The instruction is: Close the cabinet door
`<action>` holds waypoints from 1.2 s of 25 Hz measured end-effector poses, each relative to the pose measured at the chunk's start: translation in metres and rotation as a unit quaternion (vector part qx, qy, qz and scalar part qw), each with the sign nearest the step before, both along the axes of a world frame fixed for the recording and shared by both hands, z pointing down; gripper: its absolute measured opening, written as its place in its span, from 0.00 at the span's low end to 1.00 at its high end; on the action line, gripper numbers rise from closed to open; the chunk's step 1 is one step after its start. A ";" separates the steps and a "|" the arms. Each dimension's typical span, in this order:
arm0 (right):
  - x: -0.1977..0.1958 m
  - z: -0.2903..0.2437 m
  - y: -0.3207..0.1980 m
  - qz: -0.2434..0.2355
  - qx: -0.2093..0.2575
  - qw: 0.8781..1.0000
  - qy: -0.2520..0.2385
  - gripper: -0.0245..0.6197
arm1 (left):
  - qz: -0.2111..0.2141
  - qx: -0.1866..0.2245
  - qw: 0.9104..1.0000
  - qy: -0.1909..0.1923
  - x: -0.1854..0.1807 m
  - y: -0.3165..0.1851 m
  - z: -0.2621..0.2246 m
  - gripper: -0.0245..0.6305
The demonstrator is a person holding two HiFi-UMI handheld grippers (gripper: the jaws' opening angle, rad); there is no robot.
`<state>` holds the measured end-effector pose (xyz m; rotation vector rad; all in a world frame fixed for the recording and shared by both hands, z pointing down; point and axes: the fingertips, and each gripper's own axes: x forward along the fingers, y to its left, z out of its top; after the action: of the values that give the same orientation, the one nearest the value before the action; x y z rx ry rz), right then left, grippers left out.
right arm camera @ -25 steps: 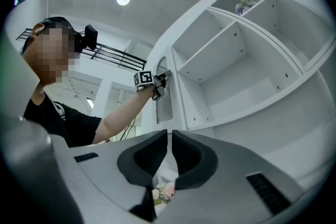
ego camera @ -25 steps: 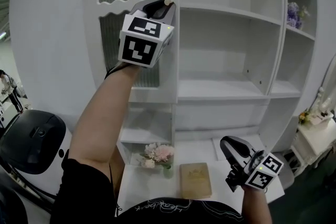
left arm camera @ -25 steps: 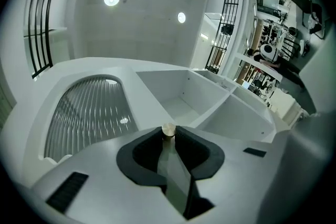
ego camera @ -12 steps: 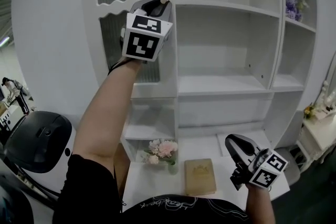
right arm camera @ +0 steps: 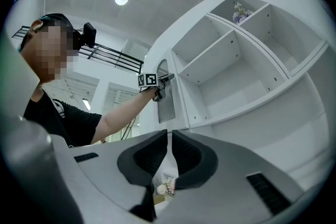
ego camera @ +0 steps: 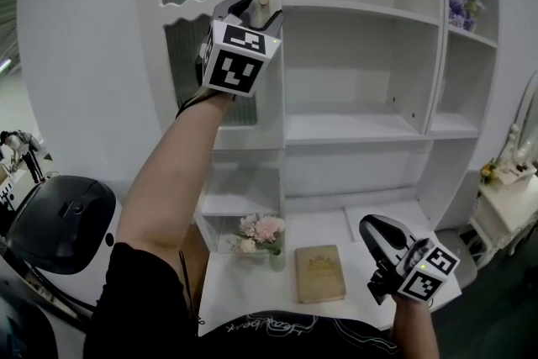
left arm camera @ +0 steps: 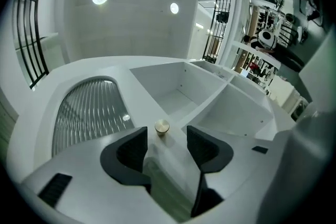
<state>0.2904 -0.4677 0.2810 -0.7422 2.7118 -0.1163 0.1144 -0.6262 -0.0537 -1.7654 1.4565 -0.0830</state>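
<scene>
Left gripper point(left arm camera: 167, 136): fingers point(left arm camera: 130, 149) released, jaws have just been opening. The round knob point(left arm camera: 161, 127) sits between the tips and neither pad presses on it. The knob is on the cabinet door point(left arm camera: 89, 113), the one with the ribbed glass panel. The door looks home against the frame, right beside the open shelves point(left arm camera: 176, 89), so I'd call the closing done or nearly done, and the step in hand is the let-go. To do it well, back straight out along the knob's axis with the fingers wide, so no pad snags the knob and drags the door open again. If the edge springs out, nudge the stile with a flat finger rather than re-grabbing. Right gripper point(right arm camera: 169, 136): fingers clenched together on nothing, idle. The left gripper view gives the pad-to-knob clearance, which the head view mostly hides behind the marker cube point(ego camera: 235, 63). Only the head view shows the right gripper held low over the bench point(ego camera: 244, 286), which carries a book point(ego camera: 318, 273) and flowers point(ego camera: 259, 229). The right gripper view sees the door from a distance with no gap to the frame that I can make out, though it's small there.
</scene>
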 end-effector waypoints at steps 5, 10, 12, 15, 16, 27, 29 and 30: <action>-0.006 -0.002 0.019 0.012 -0.002 1.000 0.004 0.12 | 0.059 -0.019 0.998 0.034 -0.008 0.032 0.011 0.44; -0.025 -0.003 0.034 0.021 -0.013 0.999 0.025 0.12 | 0.163 -0.078 0.984 0.001 -0.004 0.080 0.057 0.44; -0.039 -0.007 0.042 0.012 -0.017 1.000 0.023 0.12 | 0.184 -0.099 0.978 -0.011 -0.011 0.104 0.079 0.41; -0.065 -0.008 0.059 -0.005 -0.028 0.999 0.021 0.12 | 0.220 -0.132 0.966 0.003 -0.029 0.147 0.117 0.35; -0.074 -0.007 0.064 -0.009 -0.032 0.999 0.022 0.12 | 0.237 -0.147 0.960 0.009 -0.033 0.162 0.132 0.34; -0.163 0.033 0.135 -0.050 -0.074 0.994 0.055 0.12 | 0.345 -0.380 0.849 0.122 -0.073 0.303 0.369 0.14; -0.171 0.044 0.145 -0.050 -0.080 0.994 0.058 0.12 | 0.351 -0.404 0.829 0.164 -0.078 0.315 0.396 0.11; -0.174 0.050 0.150 -0.049 -0.084 0.994 0.056 0.12 | 0.352 -0.415 0.819 0.183 -0.079 0.320 0.407 0.11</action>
<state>0.1160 -0.3181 0.3311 -0.6810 2.8721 -0.3383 0.0356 -0.3061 0.3529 -3.0989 0.9371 0.0216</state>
